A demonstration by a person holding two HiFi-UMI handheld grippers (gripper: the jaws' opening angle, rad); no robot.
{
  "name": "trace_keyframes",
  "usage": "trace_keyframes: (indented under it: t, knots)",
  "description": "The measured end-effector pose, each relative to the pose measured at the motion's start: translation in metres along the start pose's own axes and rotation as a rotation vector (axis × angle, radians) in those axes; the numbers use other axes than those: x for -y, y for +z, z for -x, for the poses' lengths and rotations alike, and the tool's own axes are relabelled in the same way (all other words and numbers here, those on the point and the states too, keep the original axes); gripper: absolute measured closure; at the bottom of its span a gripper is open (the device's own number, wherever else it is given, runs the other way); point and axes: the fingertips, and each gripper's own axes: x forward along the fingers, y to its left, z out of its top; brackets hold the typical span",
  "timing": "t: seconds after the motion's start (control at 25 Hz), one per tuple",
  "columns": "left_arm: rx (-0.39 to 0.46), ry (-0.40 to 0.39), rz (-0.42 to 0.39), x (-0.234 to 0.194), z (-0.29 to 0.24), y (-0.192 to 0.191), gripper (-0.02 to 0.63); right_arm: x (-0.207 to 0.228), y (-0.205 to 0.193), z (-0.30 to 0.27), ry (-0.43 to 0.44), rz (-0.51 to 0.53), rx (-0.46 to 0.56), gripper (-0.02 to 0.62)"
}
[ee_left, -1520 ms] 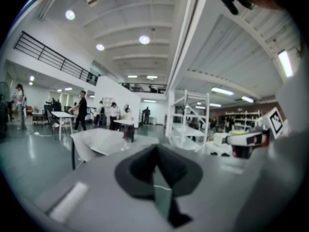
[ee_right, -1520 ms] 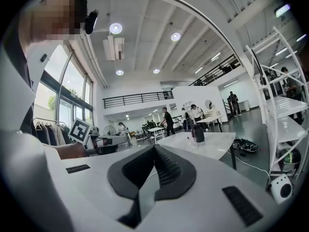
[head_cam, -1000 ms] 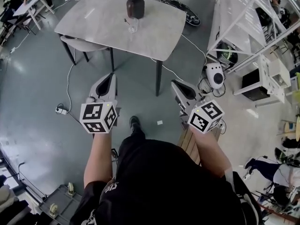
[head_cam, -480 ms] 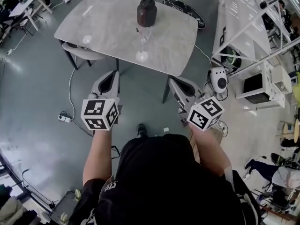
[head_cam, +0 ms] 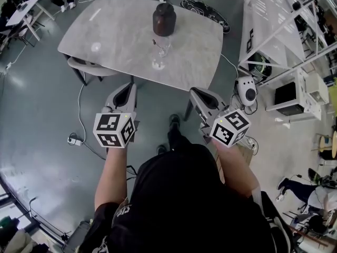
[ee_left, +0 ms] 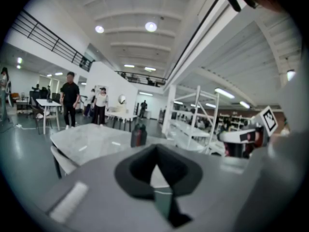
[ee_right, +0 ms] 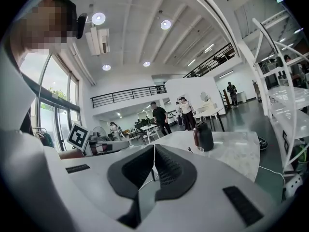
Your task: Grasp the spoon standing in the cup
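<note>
Big open hall: glossy grey floor (head_cam: 42, 115), marble-look table (head_cam: 121, 30), a chair (head_cam: 87, 65) under its left edge, white shelving (head_cam: 274, 20) off right, round ceiling lights (ee_right: 98, 18).

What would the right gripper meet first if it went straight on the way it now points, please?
Probably the near edge of the table; the jar and glass stand farther back. Height is unclear, so the right gripper might skim over the tabletop.
</note>
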Motion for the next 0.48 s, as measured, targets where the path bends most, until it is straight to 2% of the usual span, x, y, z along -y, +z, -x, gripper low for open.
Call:
trace_keyframes:
  t: [0.24,0.48]
  knots:
    - [-0.02,-0.002,0.006,-0.018,-0.039,0.006,0.594,0.03,0.012,-0.037,0.018,-0.013,0.009,0.595]
    - [-0.048,0.009,0.007,-0.032,-0.106,0.013,0.588,0.083,0.026,-0.079,0.048,-0.029,0.006,0.595]
